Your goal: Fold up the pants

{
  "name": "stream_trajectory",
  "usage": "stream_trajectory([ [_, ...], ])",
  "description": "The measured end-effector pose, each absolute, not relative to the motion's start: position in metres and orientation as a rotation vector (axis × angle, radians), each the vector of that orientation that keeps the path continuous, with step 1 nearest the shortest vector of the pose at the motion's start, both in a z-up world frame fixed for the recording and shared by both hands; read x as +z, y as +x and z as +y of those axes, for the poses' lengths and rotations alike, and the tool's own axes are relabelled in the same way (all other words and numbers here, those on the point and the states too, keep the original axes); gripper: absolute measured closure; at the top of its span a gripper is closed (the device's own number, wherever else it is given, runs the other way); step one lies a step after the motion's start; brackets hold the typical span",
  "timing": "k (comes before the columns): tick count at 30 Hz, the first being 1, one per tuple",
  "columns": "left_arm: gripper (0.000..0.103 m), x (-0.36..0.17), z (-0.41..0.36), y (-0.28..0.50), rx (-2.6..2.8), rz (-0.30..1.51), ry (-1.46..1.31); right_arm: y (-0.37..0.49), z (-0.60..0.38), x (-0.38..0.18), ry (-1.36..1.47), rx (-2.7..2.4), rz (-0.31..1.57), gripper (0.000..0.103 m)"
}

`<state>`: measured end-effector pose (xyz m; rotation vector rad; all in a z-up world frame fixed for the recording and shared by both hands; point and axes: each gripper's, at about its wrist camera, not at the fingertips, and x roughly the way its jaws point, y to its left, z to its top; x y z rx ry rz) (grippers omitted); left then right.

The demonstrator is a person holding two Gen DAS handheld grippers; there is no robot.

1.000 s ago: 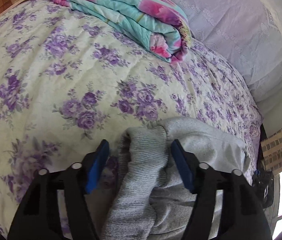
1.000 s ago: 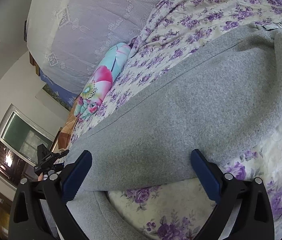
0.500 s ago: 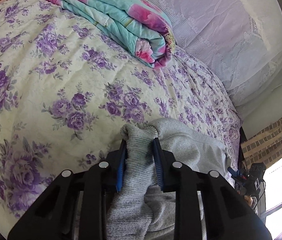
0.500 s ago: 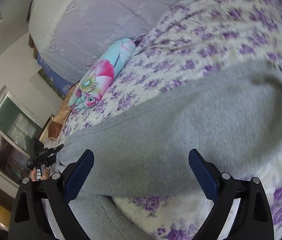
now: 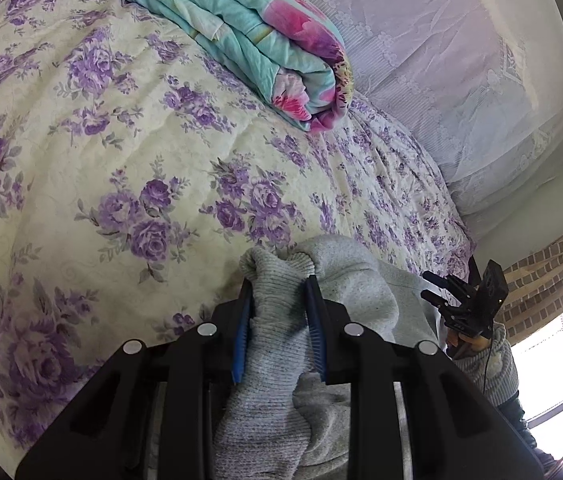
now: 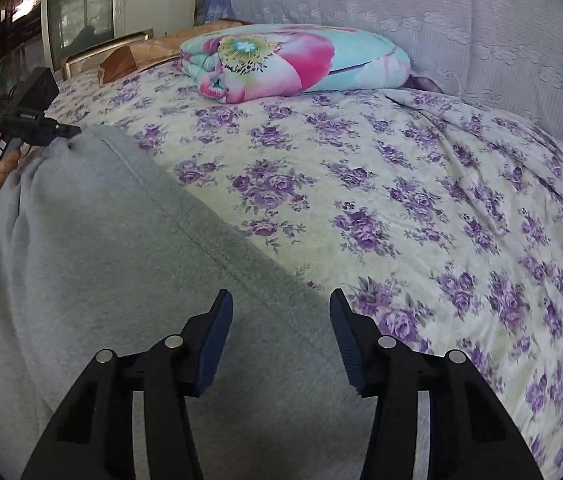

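The left gripper (image 5: 279, 286) is clamped on a bunched, ribbed cuff of the grey pants (image 5: 269, 368), its blue pads pressing the knit from both sides, the cuff's rolled edge poking out just past the fingertips. Beyond those tips spreads the purple-flowered bedspread (image 5: 101, 152), and farther ahead and slightly right lies a folded turquoise-and-pink quilt (image 5: 257, 36) against a pale lace curtain (image 5: 441, 64). To the right of this gripper, more of the grey fabric humps up.

In the right wrist view the pants (image 6: 93, 264) stretch from the left edge, where the left gripper grips one end, across to directly under the right gripper (image 6: 281, 300). The right gripper's jaws have just been closing and stand half apart above the garment's long seamed edge, with cloth beneath the gap but the pads not pressing on it. To the right of its fingers the bedspread lies bare; the quilt sits far ahead of the tips.
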<state>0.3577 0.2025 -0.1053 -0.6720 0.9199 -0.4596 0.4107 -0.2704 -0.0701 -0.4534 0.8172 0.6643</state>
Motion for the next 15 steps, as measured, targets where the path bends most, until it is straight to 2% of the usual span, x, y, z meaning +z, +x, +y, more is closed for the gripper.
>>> stream_trajectory([
  [9,0.079,-0.111,0.204,0.363,-0.475,0.937,-0.698,0.43,-0.273,-0.093,-0.44,0.743,0.891,0.053],
  [10,0.079,-0.111,0.204,0.362,-0.475,0.936,-0.698,0.428,-0.273,-0.094,-0.422,0.731,0.893,0.057],
  [13,0.079,-0.111,0.204,0.363,-0.475,0.935,-0.697,0.411,-0.265,-0.092,-0.458,0.686,0.862,0.079],
  [15,0.079,-0.11,0.204,0.363,-0.474,0.931,-0.694,0.401,-0.259,-0.089,-0.5,0.629,0.838,0.088],
])
